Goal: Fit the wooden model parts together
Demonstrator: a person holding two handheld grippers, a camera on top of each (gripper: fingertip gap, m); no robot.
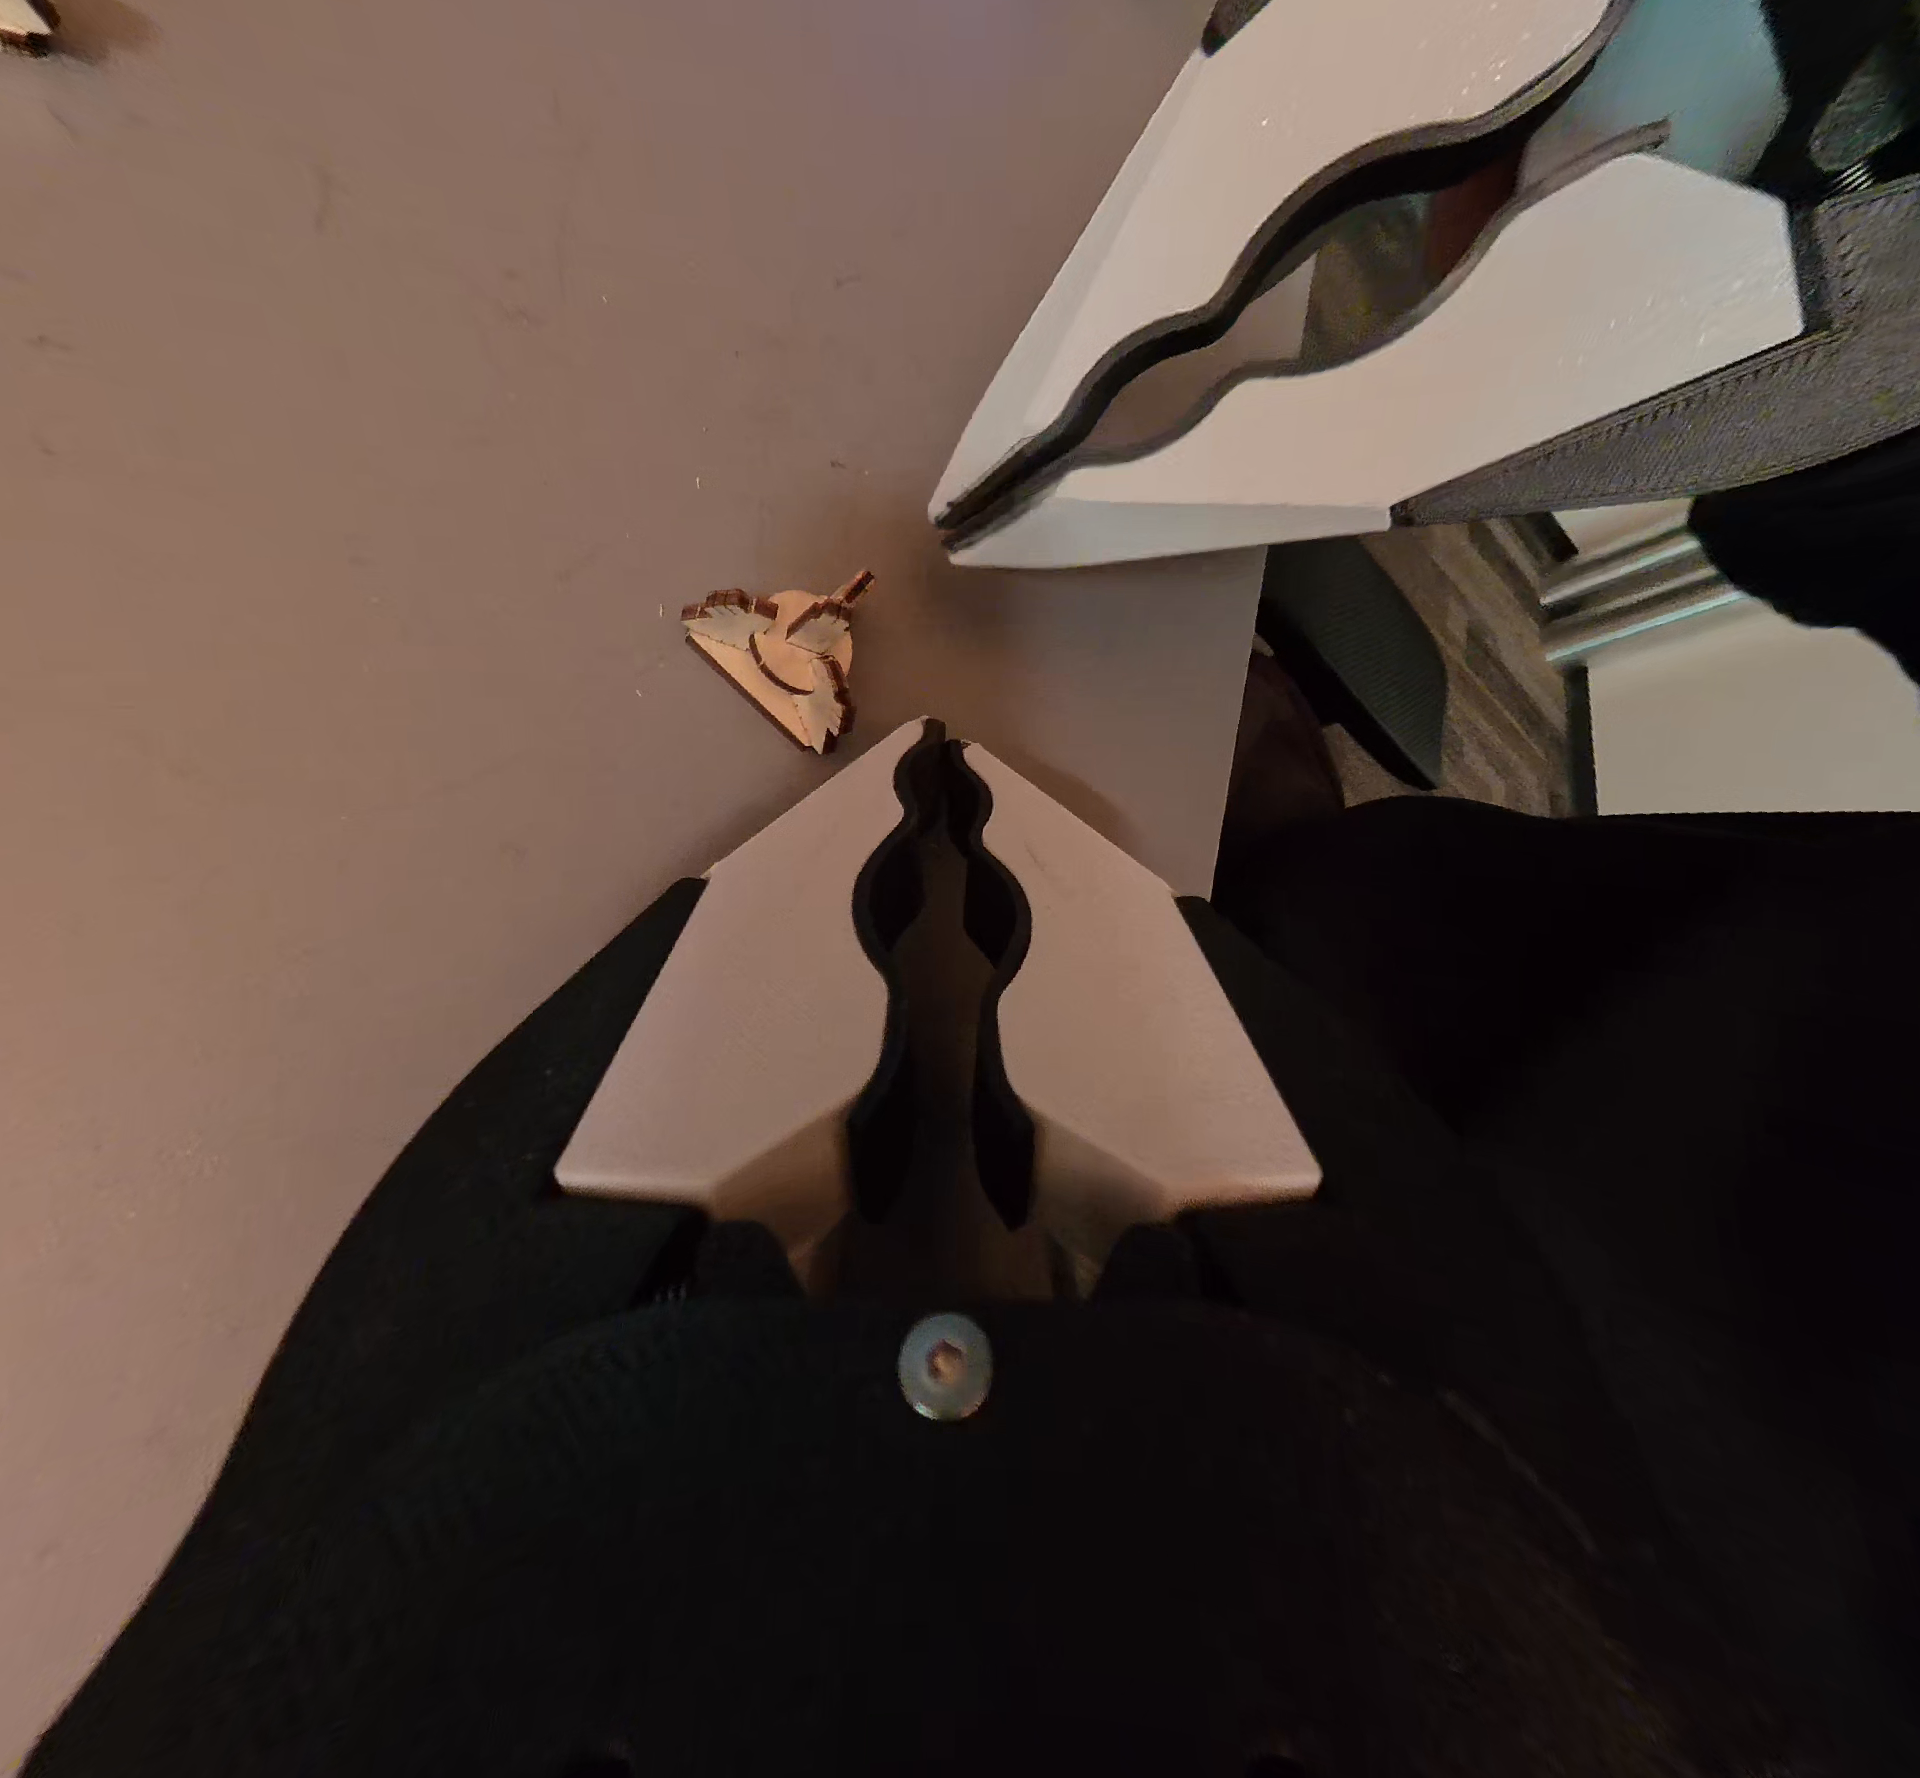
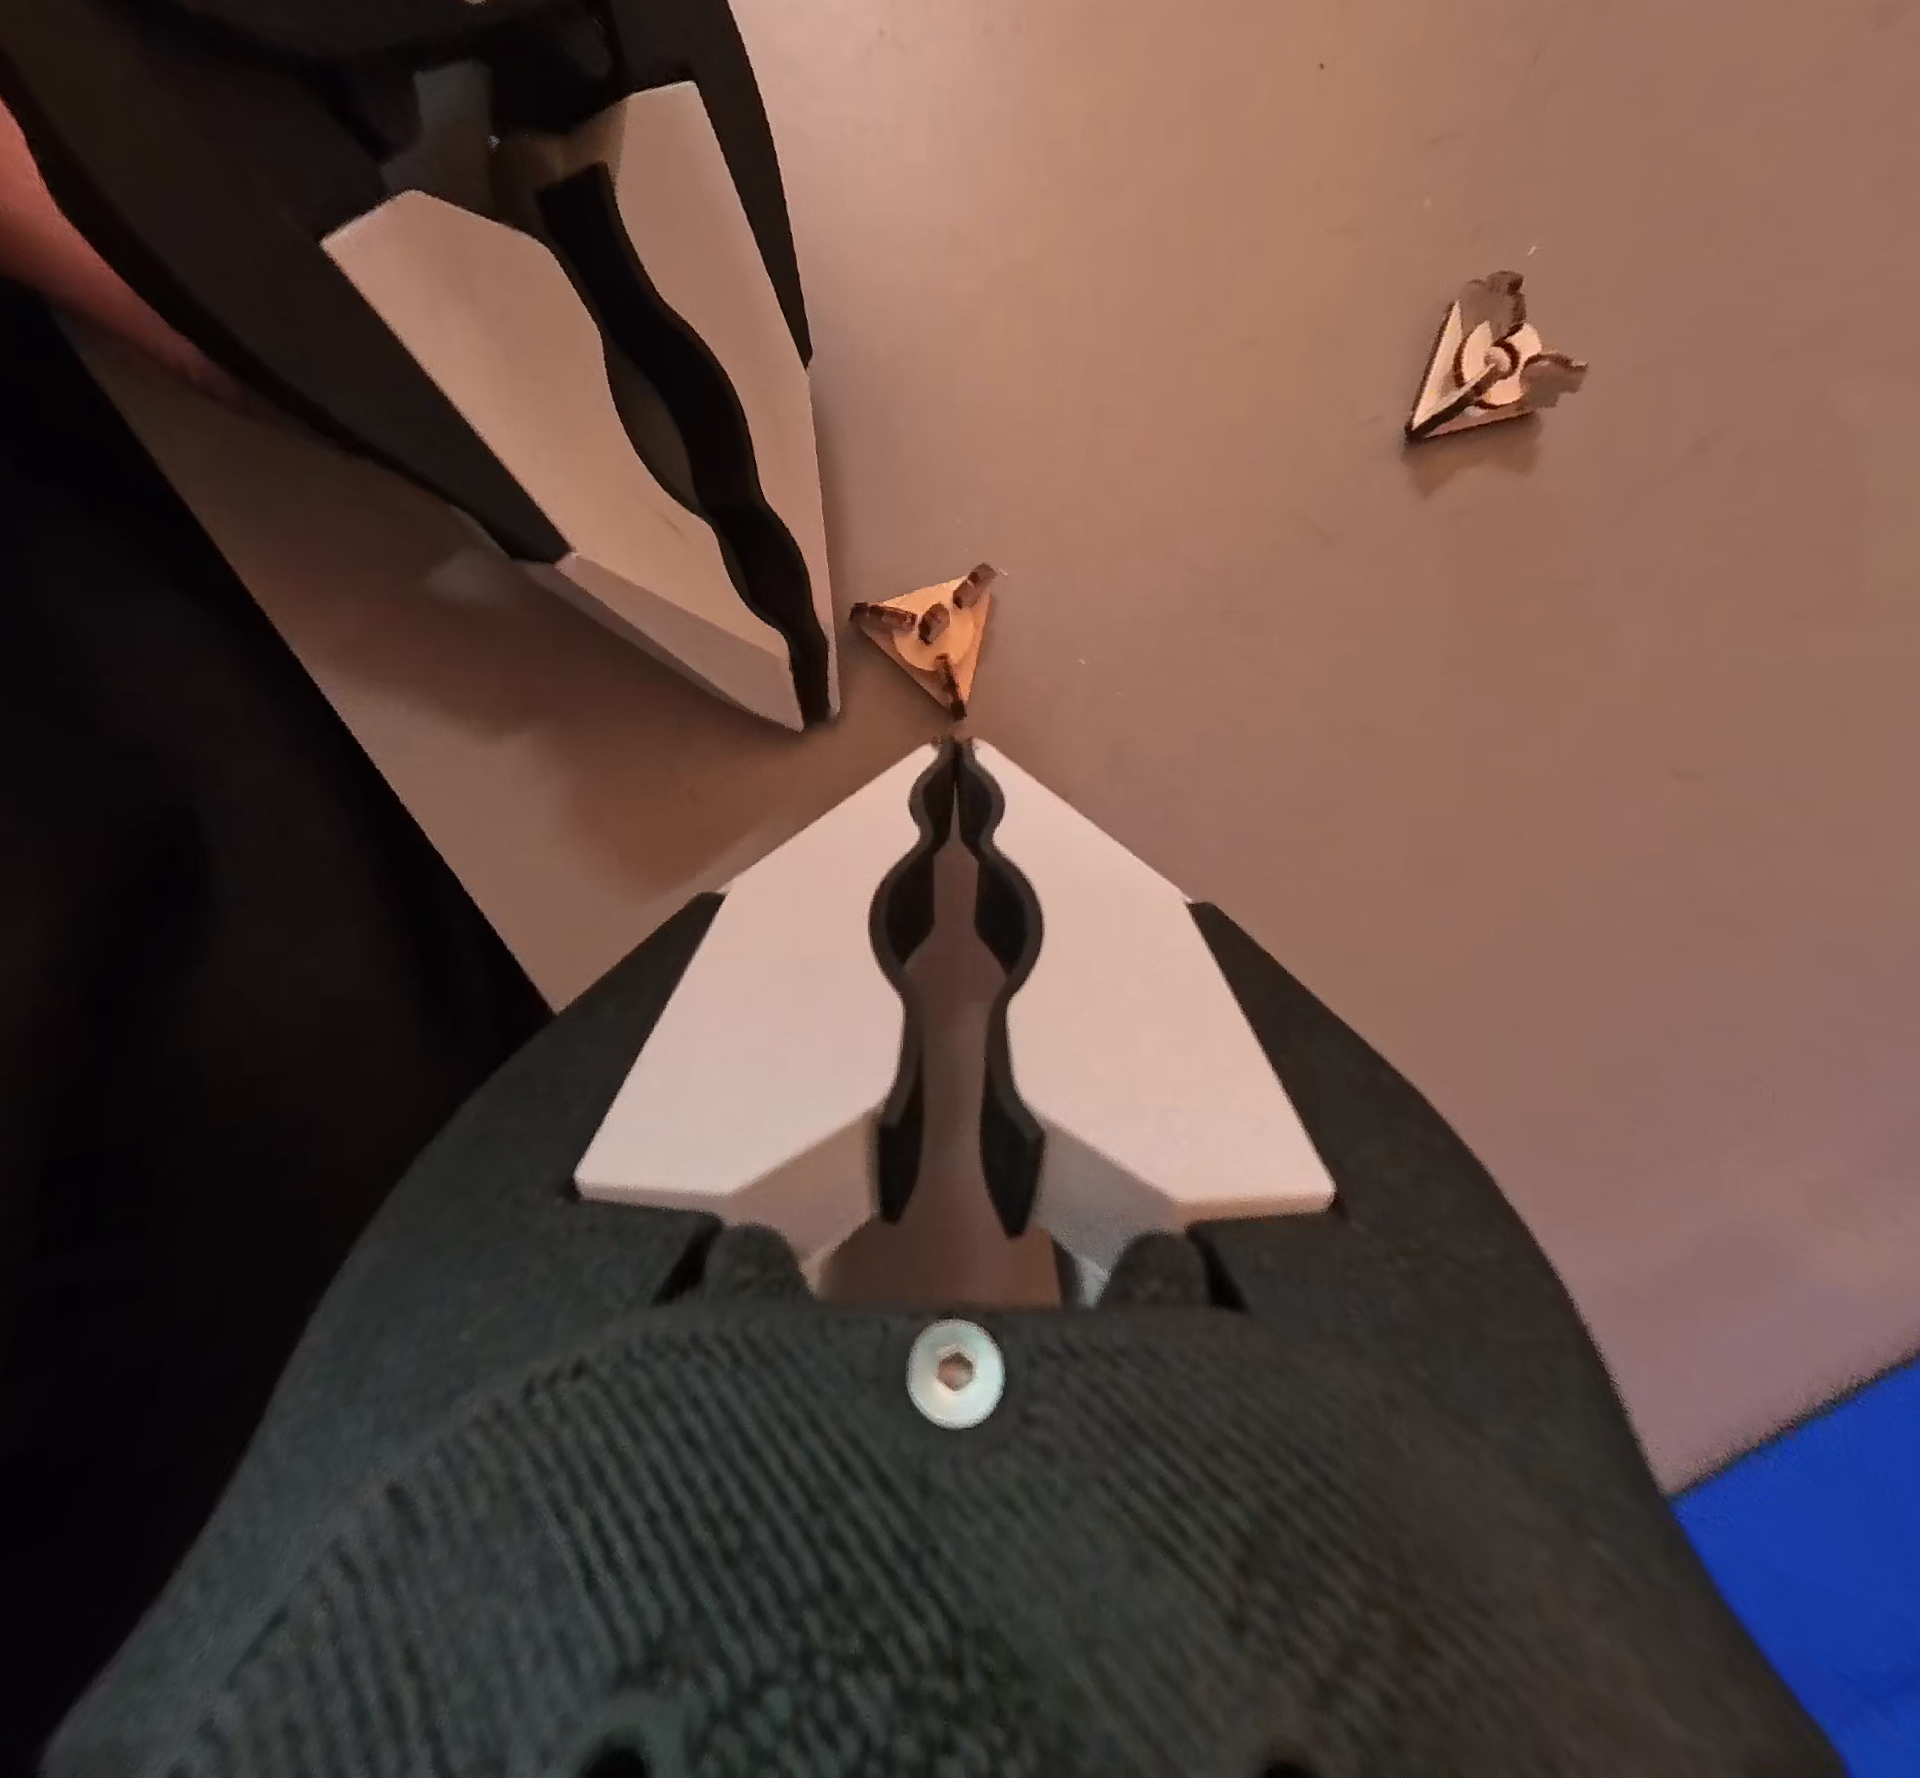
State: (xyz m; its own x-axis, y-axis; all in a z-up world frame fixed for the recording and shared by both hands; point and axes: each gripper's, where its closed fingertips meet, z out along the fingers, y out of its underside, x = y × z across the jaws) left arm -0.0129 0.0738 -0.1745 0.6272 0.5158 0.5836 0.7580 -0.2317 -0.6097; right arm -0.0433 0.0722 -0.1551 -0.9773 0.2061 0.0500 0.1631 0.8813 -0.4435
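Both grippers, left (image 1: 940,741) and right (image 2: 954,747), are hovering with jaws closed on nothing; the wooden triangle (image 1: 774,656) is lying at twelve o'clock, so opening before descending seems wise.

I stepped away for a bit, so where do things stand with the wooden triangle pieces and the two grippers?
Both the left gripper and right gripper are shut and empty, tips beside the near wooden triangle on the table. The second triangle lies apart, untouched.

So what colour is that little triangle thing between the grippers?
Pale wood with dark brown edges; clearest in the left wrist view.
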